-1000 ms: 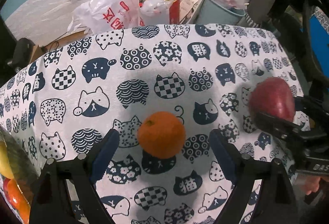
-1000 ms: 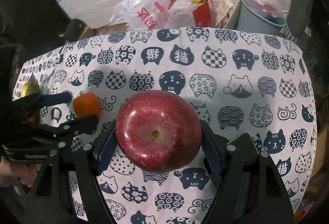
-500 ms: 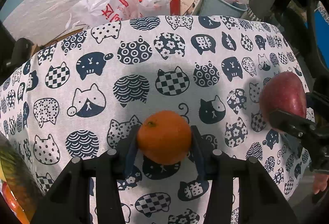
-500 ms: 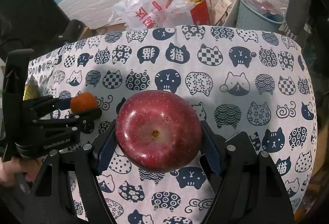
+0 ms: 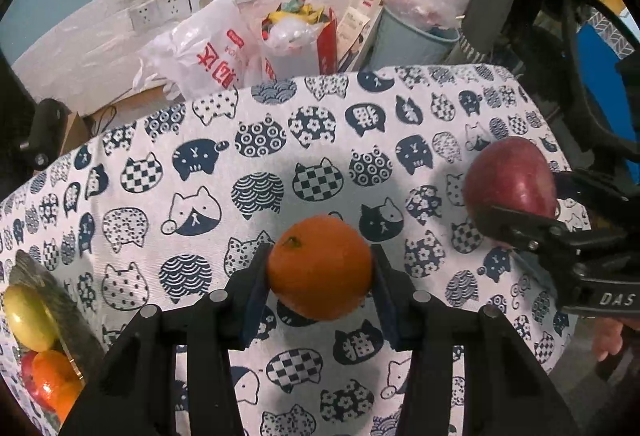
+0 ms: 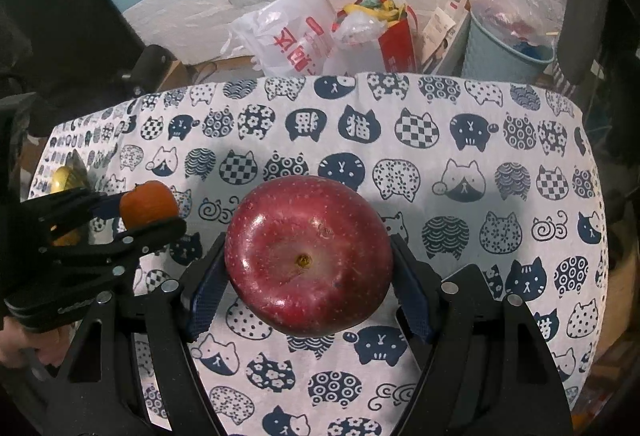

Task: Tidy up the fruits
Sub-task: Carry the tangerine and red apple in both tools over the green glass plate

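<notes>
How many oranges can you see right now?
2. One orange sits clamped in the left tool; another orange lies in the fruit pile at the lower left edge. More may be hidden.

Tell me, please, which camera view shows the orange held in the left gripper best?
The left wrist view: the orange sits centred and whole between the left gripper fingers, its stem end visible. The right wrist view shows the same orange only small, at the far left edge, partly hidden by a finger.

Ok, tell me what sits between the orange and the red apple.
Nothing: in the left wrist view only bare cat-print tablecloth lies between the orange and the red apple, each clamped in its own gripper.
</notes>
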The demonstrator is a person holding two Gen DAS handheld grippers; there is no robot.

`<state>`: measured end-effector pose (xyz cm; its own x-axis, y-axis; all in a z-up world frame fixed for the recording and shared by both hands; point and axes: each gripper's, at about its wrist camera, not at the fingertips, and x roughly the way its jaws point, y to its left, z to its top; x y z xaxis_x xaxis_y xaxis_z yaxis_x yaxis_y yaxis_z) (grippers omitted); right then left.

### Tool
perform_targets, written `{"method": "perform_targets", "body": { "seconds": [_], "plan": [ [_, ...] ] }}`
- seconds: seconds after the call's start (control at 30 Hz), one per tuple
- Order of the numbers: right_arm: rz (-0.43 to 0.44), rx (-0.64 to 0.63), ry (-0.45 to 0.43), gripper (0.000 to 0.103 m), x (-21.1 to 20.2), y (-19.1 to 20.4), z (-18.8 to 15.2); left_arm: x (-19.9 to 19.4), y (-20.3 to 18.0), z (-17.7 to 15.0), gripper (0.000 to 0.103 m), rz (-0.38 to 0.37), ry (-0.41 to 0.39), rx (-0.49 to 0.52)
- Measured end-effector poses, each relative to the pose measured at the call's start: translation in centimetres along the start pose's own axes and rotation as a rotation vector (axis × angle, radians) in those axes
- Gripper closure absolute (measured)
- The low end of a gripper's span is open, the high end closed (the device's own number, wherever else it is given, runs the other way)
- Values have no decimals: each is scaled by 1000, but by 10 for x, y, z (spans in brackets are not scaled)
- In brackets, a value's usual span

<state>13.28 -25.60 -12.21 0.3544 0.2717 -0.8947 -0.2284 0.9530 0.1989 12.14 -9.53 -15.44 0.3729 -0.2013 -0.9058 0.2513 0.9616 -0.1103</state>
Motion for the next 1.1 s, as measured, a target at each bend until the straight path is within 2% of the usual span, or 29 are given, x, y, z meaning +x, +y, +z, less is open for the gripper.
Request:
{"method": "perform_targets", "body": {
  "seconds": [0.6,1.1],
  "plan": [
    [26,-56,-82,27,-35,35,8,-71,8,-13,55,13,-109,0],
    [43,-106,-120,27,-53,67,11,-113,26,-29,55,4,-169,-53]
  ]
}}
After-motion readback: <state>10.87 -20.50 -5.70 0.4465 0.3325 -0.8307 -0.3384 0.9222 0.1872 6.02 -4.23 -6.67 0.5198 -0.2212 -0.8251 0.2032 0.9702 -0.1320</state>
